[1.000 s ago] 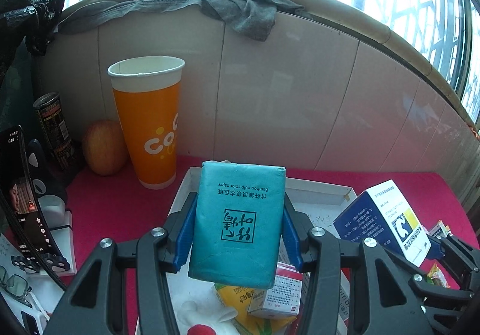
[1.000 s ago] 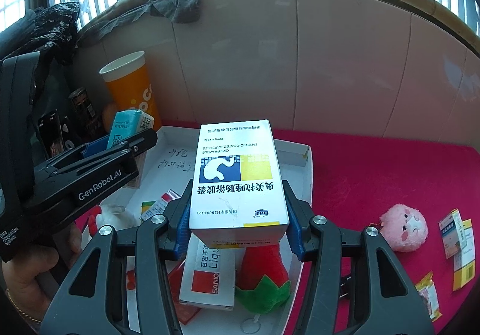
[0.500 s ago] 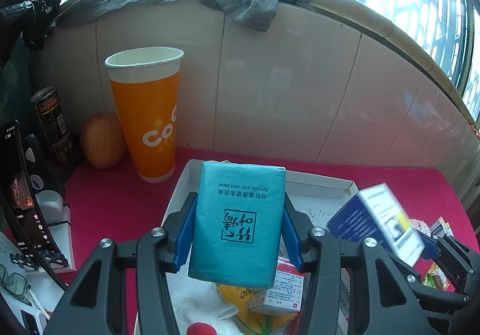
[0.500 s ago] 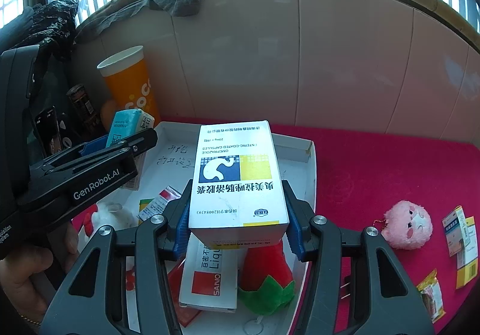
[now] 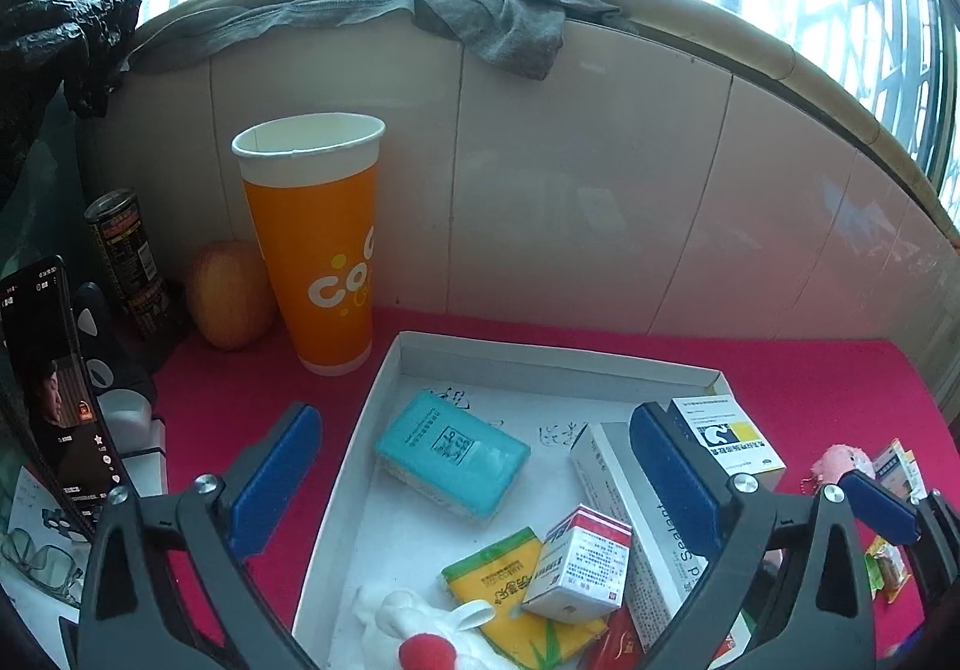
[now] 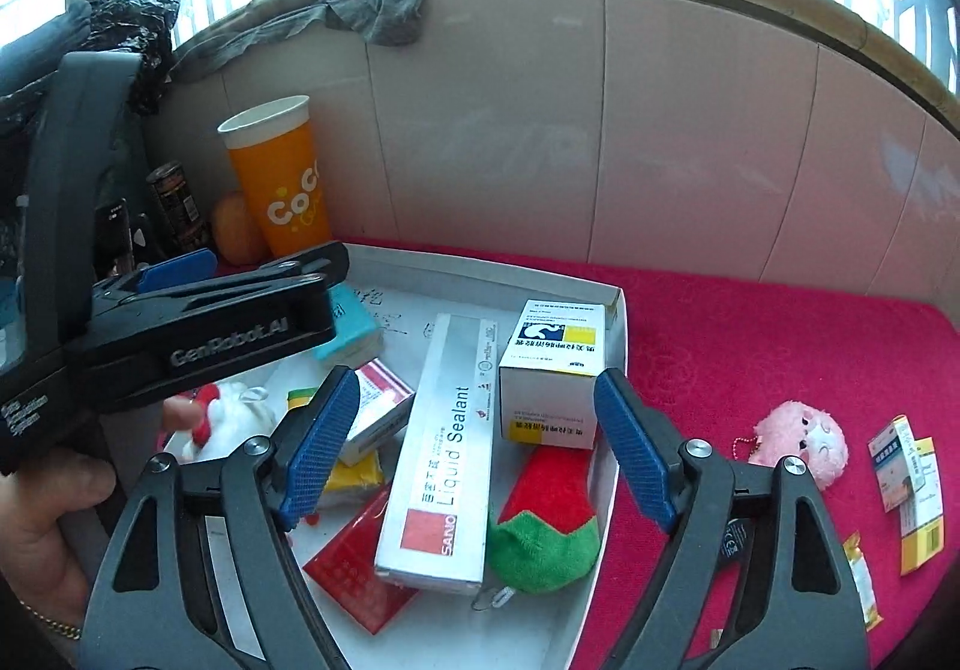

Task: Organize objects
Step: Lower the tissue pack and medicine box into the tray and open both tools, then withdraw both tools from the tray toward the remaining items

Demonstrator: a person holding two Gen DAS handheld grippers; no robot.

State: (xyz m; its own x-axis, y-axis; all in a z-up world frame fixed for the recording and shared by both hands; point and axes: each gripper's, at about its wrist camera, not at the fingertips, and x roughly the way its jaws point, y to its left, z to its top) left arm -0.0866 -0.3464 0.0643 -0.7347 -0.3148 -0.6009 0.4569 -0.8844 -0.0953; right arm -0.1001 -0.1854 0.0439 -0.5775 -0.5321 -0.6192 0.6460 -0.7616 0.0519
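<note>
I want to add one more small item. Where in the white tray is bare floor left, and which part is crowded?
In the white tray, bare floor lies along the far wall beyond the teal tissue pack, and at the near right corner in front of the sealant box. The near left part, around the small medicine box, is crowded.

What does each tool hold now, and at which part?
Nothing: left tool and right tool stand open, jaws just opened.

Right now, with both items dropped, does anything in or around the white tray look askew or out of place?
Yes. The blue-and-yellow medicine box sits tilted, propped on the red-and-green plush at the white tray edge. The teal tissue pack lies skewed. A pink plush and small packets are outside on the red cloth.
</note>
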